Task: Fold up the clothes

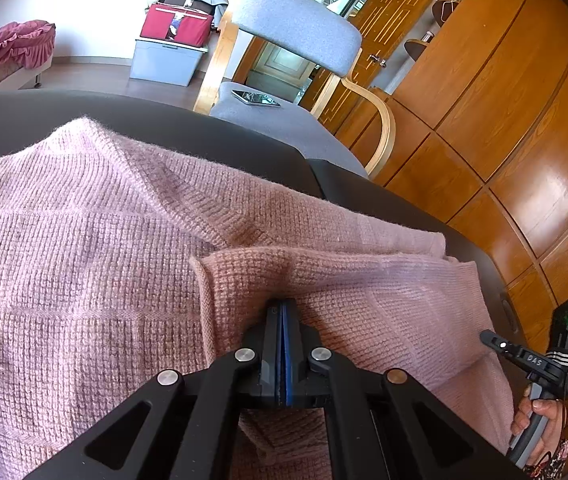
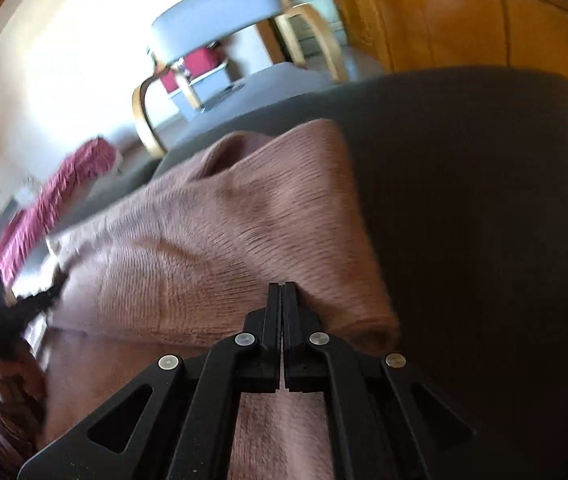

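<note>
The dark bench [image 1: 244, 136] carries a pink knitted sweater [image 1: 84, 240], which covers most of the near surface in the left wrist view and reaches toward the far edge. Past the bench stands a grey upholstered chair [image 1: 295, 28] with a phone [image 1: 256, 98] on its seat, and wooden cabinets [image 1: 503, 120] fill the right side.

Part of the sweater is doubled over: a ribbed edge, likely a sleeve or a hem, lies folded across the body just ahead of the left gripper [image 1: 282, 304]. In the right wrist view the sweater [image 2: 204, 240] ends in a straight right-hand edge, with bare bench [image 2: 483, 200] beyond it. That view is blurred, so the right hand seems to be moving.

The left gripper's fingers are pressed together with knit bunched around their tips, so they look clenched on a fold of the sweater. The right gripper [image 2: 282, 286] has its fingers closed too, right at the sweater's near edge; whether cloth is pinched between them I cannot tell.

I judge a fold to be in progress. The next move calls for carrying the held cloth across evenly, keeping both sides level so that the edges line up, then laying it flat before letting go.
</note>
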